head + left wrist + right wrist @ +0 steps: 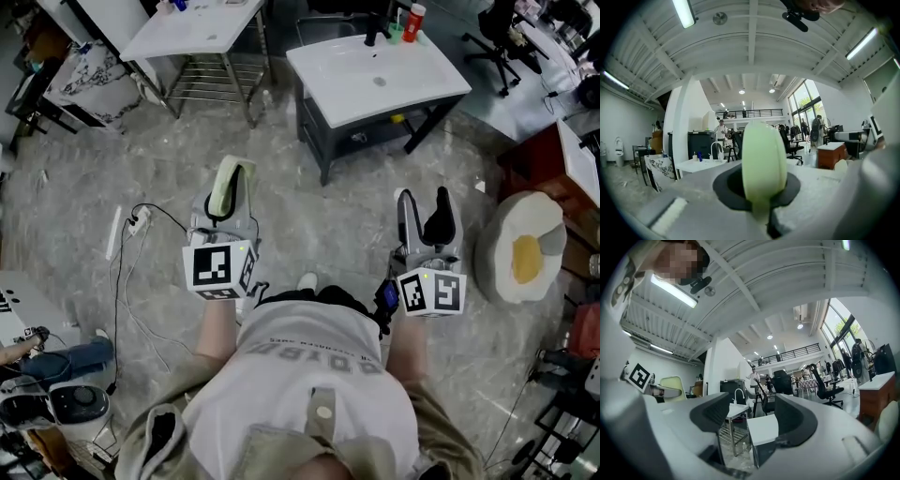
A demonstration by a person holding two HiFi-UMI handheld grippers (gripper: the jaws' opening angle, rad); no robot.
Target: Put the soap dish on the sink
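My left gripper (230, 192) pinches the pale green oval soap dish (228, 183).
I hold it by its rim; it seems light, hard and slippery. My right gripper (424, 217) gapes wide, empty.

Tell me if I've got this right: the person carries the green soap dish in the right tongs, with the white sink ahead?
Not quite. The soap dish sits clamped in the left tongs, not the right tongs, which stand open and empty; the head view shows this. The white sink is indeed ahead.
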